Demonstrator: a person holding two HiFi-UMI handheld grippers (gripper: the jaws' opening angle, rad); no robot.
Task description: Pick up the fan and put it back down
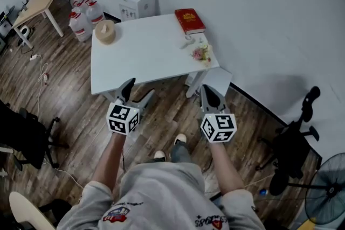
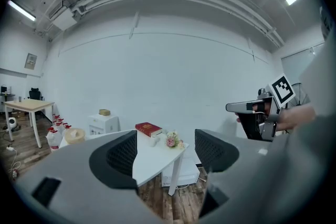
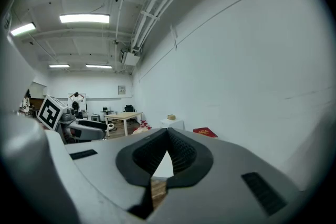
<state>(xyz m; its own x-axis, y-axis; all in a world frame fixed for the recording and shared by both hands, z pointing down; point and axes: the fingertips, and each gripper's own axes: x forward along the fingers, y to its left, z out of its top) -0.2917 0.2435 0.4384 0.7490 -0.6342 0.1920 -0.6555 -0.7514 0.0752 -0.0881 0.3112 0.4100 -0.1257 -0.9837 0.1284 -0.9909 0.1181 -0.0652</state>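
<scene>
The fan [image 1: 326, 189], a black pedestal fan with a round grille, stands on the floor at the bottom right of the head view, behind my right arm and away from both grippers. It does not show in either gripper view. My left gripper [image 1: 137, 92] [image 2: 164, 152] is held over the floor at the white table's [image 1: 140, 64] near edge; its jaws stand apart with nothing between them. My right gripper [image 1: 208, 92] [image 3: 168, 140] hangs level with it near the table's right corner, its jaws closed tip to tip on nothing.
On the table lie a red book [image 1: 189, 20], a small bunch of flowers [image 1: 201, 53] and a tan roll [image 1: 105, 32]. A black office chair [image 1: 294, 140] stands beside the fan. A white cabinet [image 1: 137, 2], water bottles [image 1: 81, 19] and a wooden desk [image 1: 40, 0] lie beyond.
</scene>
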